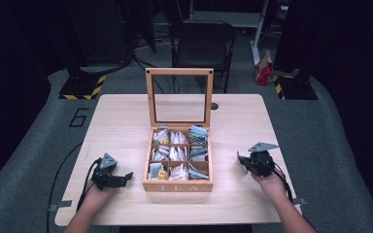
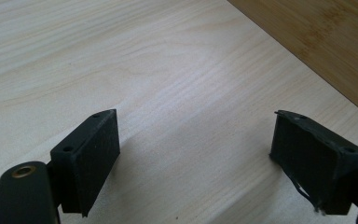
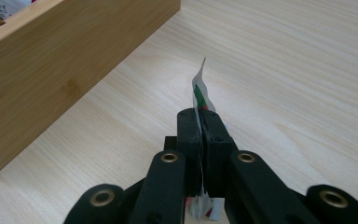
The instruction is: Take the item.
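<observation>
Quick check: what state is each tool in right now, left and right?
Left tool: open, nothing between its jaws, over the bare table.
Right tool: shut on a tea bag packet, beside the wooden tea box.

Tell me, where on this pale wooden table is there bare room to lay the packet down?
Bare patches: between the wooden tea box and the right gripper, both table sides beside the raised glass lid. The box's compartments are crowded.

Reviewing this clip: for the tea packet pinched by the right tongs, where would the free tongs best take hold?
By the packet's free upper edge, coming from beyond the right tongs' tips. It stands thin and on edge, and only that flap sticks out. The left tongs are open.
</observation>
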`<state>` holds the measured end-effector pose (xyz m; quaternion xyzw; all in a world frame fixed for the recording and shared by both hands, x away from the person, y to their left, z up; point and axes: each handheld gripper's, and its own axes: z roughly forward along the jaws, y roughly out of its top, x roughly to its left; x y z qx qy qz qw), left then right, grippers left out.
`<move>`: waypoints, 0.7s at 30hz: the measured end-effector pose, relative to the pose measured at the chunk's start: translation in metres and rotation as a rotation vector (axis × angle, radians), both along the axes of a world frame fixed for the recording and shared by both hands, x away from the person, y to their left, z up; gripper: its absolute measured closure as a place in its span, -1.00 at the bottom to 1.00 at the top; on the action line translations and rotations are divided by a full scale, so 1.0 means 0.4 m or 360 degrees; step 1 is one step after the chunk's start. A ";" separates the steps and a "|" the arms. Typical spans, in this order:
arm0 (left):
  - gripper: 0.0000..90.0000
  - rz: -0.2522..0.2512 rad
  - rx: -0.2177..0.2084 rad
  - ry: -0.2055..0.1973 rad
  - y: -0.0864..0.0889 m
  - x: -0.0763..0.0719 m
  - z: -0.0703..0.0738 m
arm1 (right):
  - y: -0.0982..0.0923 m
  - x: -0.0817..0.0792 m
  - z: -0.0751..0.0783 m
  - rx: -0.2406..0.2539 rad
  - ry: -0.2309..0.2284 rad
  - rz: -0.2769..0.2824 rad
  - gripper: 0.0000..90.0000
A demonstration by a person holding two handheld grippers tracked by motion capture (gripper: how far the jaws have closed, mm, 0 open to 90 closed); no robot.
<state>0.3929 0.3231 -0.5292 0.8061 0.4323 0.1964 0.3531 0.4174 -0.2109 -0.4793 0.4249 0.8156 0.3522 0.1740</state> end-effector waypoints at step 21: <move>-0.67 0.0002 -0.0002 -0.0003 0.000 0.000 0.000 | 0.046 -0.013 -0.051 -0.0062 0.0048 0.0066 0.87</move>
